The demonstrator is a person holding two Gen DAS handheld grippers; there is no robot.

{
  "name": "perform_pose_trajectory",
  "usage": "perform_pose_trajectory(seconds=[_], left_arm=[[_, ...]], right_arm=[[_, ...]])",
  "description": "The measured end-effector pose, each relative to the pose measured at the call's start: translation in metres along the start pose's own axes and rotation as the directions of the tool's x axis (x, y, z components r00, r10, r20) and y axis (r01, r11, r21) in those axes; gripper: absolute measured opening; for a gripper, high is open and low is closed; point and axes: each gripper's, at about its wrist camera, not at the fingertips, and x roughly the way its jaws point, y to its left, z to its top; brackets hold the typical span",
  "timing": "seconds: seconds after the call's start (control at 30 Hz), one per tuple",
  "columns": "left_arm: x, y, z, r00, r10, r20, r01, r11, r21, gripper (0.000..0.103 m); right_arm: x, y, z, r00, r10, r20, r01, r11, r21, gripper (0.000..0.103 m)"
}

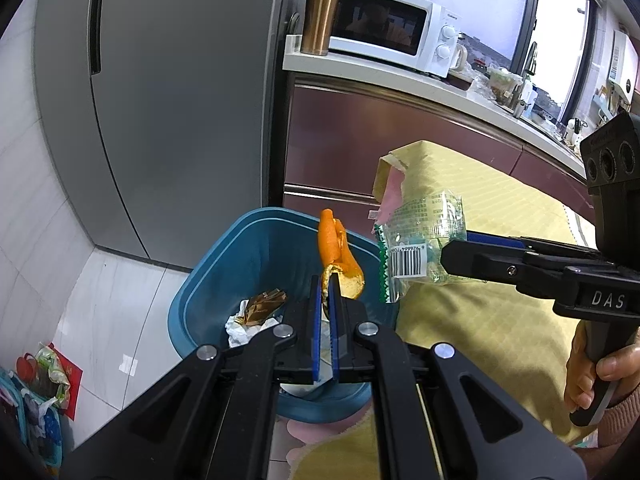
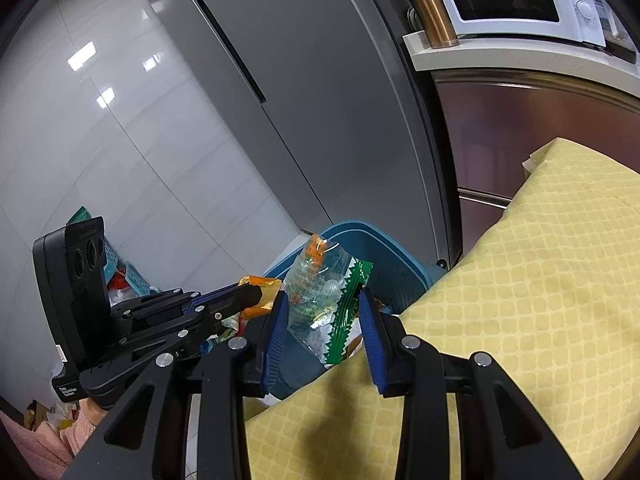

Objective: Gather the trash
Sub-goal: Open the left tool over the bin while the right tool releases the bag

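My left gripper (image 1: 330, 280) is shut on a piece of orange peel (image 1: 338, 248), which sticks up above the open blue bin (image 1: 240, 240). In the bin lie a gold wrapper (image 1: 266, 300) and white tissue (image 1: 240, 330). From the right, my right gripper (image 1: 444, 256) reaches in, shut on a clear plastic wrapper with a green edge and a barcode (image 1: 420, 236) at the table's edge. In the right wrist view that wrapper (image 2: 320, 292) hangs puffed between the blue pads of the right gripper (image 2: 323, 300), over the bin (image 2: 360, 232). The left gripper (image 2: 256, 292) holds the peel (image 2: 266, 286) just to its left.
A table under a yellow quilted cloth (image 1: 480, 320) borders the bin on the right. A grey fridge (image 1: 180, 100) stands behind the bin. A microwave (image 1: 384, 28) and a copper tumbler (image 1: 320, 16) sit on the counter. Bags and colourful clutter (image 1: 44, 380) lie on the floor at left.
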Motion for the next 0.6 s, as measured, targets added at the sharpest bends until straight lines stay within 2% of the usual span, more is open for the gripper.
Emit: perform_pose_trajectory(seconds=[0.6], left_arm=[[0.019, 0.006, -0.006, 0.999, 0.016, -0.038, -0.017, 0.999, -0.032, 0.004]], right_arm=[[0.021, -0.001, 0.002, 0.998, -0.024, -0.053, 0.023, 1.000, -0.011, 0.034]])
